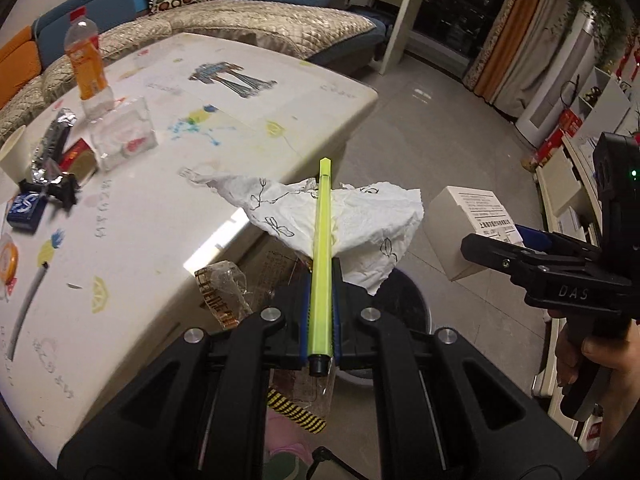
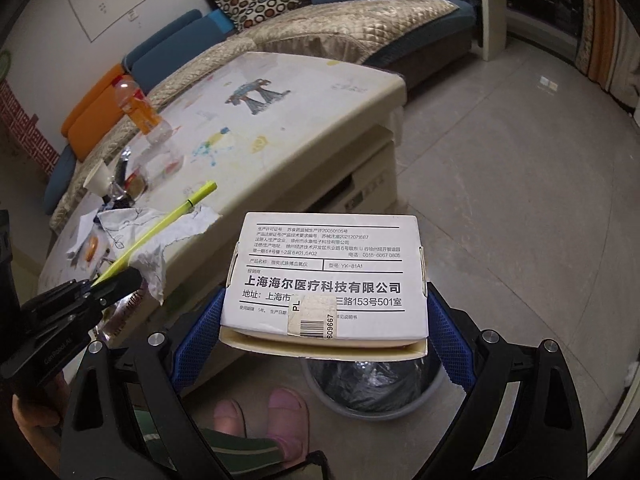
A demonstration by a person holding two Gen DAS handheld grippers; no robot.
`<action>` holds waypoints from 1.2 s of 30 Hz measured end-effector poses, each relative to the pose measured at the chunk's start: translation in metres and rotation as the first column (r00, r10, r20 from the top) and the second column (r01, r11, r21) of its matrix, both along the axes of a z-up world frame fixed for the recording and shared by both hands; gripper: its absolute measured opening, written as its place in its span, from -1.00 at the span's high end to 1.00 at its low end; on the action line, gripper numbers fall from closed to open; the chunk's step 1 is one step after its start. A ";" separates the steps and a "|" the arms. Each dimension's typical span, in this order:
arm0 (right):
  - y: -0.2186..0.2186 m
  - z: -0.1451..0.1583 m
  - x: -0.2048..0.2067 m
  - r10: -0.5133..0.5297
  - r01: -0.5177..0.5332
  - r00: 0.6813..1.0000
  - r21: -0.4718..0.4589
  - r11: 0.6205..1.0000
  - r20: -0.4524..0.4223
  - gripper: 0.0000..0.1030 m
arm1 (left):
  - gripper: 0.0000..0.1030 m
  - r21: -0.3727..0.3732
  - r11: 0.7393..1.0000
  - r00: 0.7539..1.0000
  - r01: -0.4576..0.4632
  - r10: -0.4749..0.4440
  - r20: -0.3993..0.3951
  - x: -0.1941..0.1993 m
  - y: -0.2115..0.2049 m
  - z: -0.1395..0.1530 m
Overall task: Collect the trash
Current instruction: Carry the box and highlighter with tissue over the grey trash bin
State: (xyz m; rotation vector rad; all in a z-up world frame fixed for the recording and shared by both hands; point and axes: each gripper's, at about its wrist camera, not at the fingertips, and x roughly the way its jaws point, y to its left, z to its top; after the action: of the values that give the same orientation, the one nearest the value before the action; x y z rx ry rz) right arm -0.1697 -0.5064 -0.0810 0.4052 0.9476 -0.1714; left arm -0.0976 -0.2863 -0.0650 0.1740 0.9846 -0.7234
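My left gripper (image 1: 320,276) is shut on a yellow-green pen (image 1: 323,248) together with a crumpled white tissue (image 1: 360,224), held past the table's edge above the bin (image 1: 412,300). In the right wrist view the left gripper (image 2: 120,280) shows at the left with the pen (image 2: 160,228) and tissue (image 2: 152,240). My right gripper (image 2: 324,312) is shut on a white cardboard box (image 2: 324,276) with printed text, held above the grey bin (image 2: 360,404) with its black liner. The box (image 1: 468,232) and right gripper (image 1: 492,256) show at the right in the left wrist view.
The white table (image 1: 160,208) holds an orange drink bottle (image 1: 86,60), a clear plastic container (image 1: 124,136), a paper cup (image 1: 14,152), a blue box (image 1: 26,208) and foil wrappers (image 1: 52,148). A sofa (image 1: 240,20) stands behind. A plastic wrapper (image 1: 220,292) hangs near the table's edge.
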 end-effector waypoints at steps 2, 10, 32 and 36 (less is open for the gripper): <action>-0.011 -0.014 -0.011 -0.022 0.022 1.000 0.014 1.000 -0.023 -0.79 | 0.88 0.016 0.999 0.999 0.031 -0.031 -0.021 -0.008 -0.017 -0.013; -0.035 -0.072 -0.035 -0.081 0.090 0.990 0.077 0.993 -0.114 -0.79 | 0.88 0.091 0.988 0.988 0.123 -0.113 -0.105 -0.029 -0.064 -0.068; -0.057 -0.185 -0.042 -0.102 0.166 0.950 0.202 0.965 -0.294 -0.80 | 0.88 0.181 0.956 0.945 0.229 -0.174 -0.278 -0.030 -0.098 -0.171; -0.057 -0.197 -0.040 -0.099 0.170 0.945 0.208 0.963 -0.312 -0.80 | 0.88 0.195 0.954 0.945 0.229 -0.169 -0.280 -0.030 -0.101 -0.179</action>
State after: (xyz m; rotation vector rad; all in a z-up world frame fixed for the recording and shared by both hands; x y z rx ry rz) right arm -0.2093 -0.5634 -0.2778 0.6758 1.2460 -0.2533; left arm -0.1280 -0.3870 -0.2441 0.3900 1.3156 -0.8338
